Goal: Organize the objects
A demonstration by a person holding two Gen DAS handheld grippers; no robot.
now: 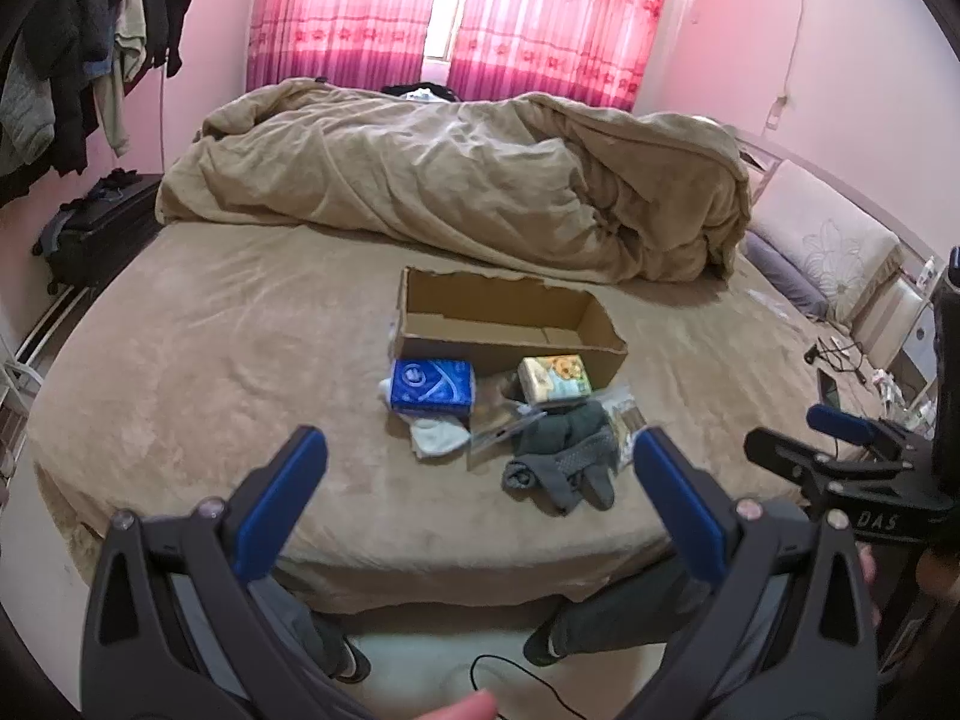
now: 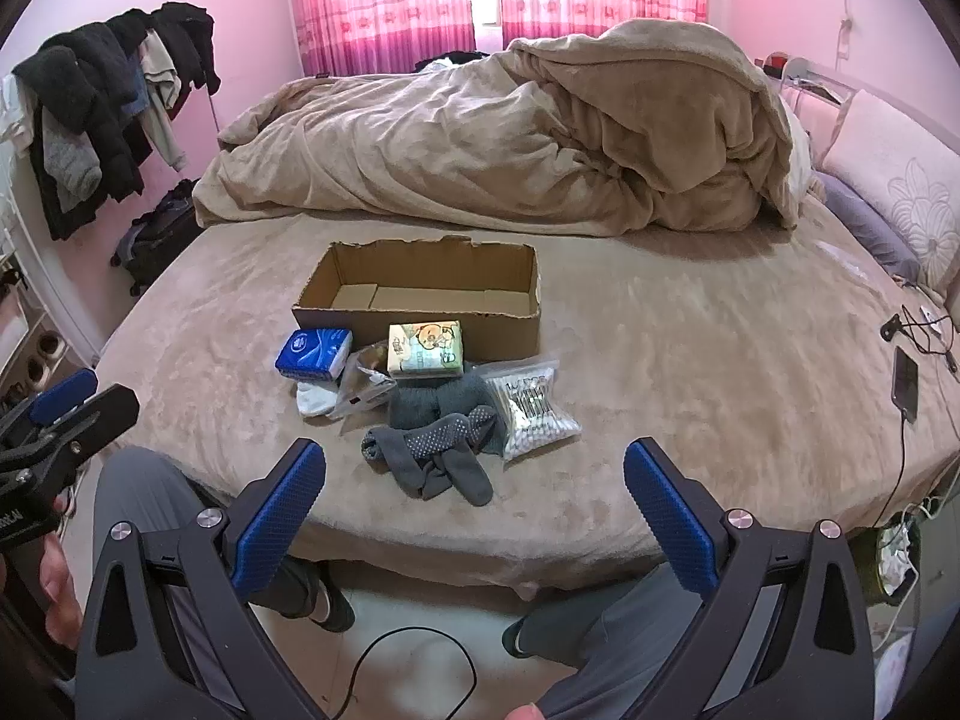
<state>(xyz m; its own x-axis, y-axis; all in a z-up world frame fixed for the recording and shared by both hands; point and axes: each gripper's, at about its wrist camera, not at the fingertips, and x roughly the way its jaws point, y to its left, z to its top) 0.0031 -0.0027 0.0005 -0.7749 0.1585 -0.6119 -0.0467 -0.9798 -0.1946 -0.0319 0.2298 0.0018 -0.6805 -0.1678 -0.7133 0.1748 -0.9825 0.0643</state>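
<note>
**Mia:** What is the biggest thing here?

**Ben:** The big bed with the soft tan cover (image 2: 690, 324). A lumpy tan blanket (image 2: 480, 138) is piled at the far side.

**Mia:** And next?

**Ben:** The open brown cardboard box (image 2: 420, 324). It sits in the middle of the bed, and I see nothing inside it.

**Mia:** Where are the things to tidy?

**Ben:** Just in front of the box, in a small heap. There are dark grey socks (image 2: 438, 450), a clear bag of white cotton swabs (image 2: 531, 411), a blue tissue pack (image 2: 313, 351), a yellow tissue pack with a cartoon bear (image 2: 425, 348), a clear crinkly wrapper (image 2: 360, 390) and a white sock (image 2: 317, 399).

**Mia:** What are the tongs doing?

**Ben:** The left tongs (image 1: 480, 474) and the right tongs (image 2: 474, 480) are both wide open. They hold nothing and hang near the bed's edge.

**Mia:** So what step is this?

**Ben:** I think it is the very start. Next, one pair should reach to the grey socks, the nearest thing, and close on them, then lift them into the box.
</note>
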